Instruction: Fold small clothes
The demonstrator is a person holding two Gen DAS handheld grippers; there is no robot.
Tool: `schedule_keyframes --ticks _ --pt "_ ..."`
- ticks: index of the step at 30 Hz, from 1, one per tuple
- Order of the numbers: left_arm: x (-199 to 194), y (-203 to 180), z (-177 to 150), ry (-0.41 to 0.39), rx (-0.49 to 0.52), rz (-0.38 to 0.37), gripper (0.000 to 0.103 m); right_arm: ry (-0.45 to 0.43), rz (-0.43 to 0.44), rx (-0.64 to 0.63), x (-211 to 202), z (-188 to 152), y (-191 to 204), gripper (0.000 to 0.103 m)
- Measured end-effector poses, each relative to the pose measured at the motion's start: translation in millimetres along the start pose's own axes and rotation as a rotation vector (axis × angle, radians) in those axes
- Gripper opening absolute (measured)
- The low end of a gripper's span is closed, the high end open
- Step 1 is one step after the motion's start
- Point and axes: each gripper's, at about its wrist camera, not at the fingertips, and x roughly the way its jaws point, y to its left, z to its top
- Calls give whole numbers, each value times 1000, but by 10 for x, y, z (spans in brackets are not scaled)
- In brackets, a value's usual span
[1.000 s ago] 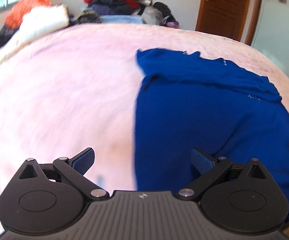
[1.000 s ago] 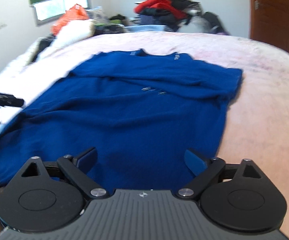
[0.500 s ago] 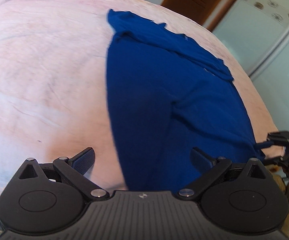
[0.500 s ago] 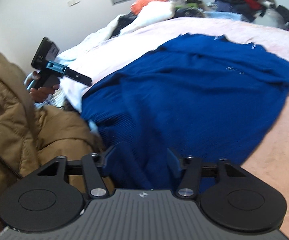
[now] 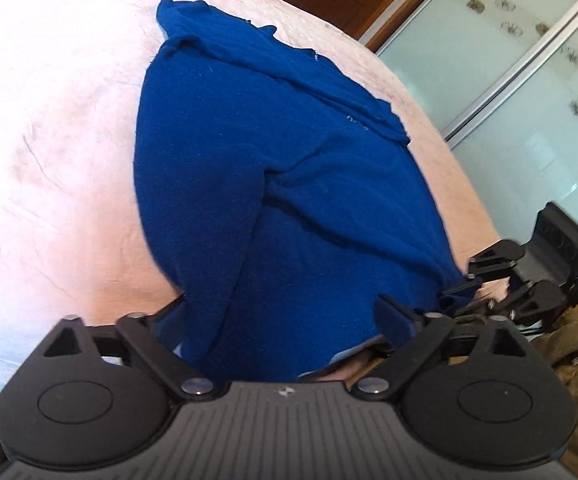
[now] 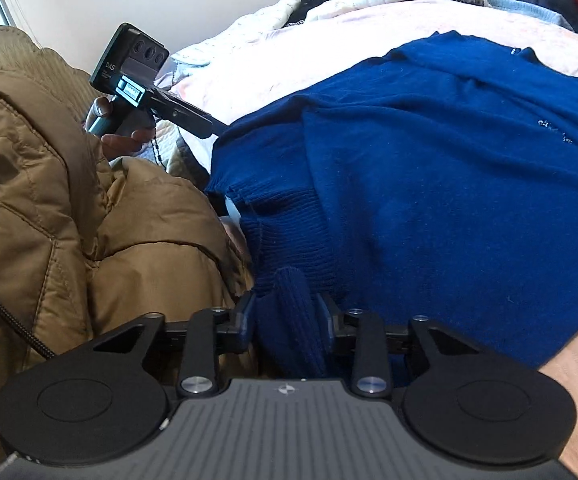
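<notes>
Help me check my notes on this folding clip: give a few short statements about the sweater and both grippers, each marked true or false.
1. The dark blue knit sweater lies on a pink bedspread. True.
2. The right gripper has nothing between its fingers. False: the sweater's ribbed hem sits there as the jaws close.
3. The left gripper straddles the sweater's near edge. True; its jaws are closing.
4. The sweater is folded into a small square. False: it is spread out.
</notes>
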Motion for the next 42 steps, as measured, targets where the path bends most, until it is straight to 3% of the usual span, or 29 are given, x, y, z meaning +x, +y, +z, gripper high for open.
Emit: schedule_keyframes --ticks 1,2,3,4,7,10,16,23,32,37,42 --pt "-2 -9 9 2 9 19 75 4 -6 0 -1 -3 4 17" --pt "3 -1 21 12 5 35 45 8 -12 1 8 -11 5 11" --pt "28 34 41 33 -19 56 21 14 -19 9 12 -17 2 7" --pt "34 70 59 37 -38 75 11 16 -24 13 33 -32 7 6" --pt "19 61 109 29 -51 95 9 1 -43 22 27 -66 24 6" --pt "-72 -217 203 -30 75 153 9 -49 -55 53 -56 -94 38 6" --pt "-196 -537 674 -142 175 129 9 -267 -122 159 -428 -41 -127 6" --pt "105 -408 1171 -162 58 151 9 -477 -227 311 -675 -18 -538 6" --pt "218 -273 1572 -210 -96 65 9 -617 -329 451 -772 -56 -980 7" --pt "212 -100 1850 -287 -226 -18 9 -685 -373 467 -765 83 -1252 7" --pt "298 -72 2182 -344 -242 14 9 -769 -410 497 -811 275 -1553 7"
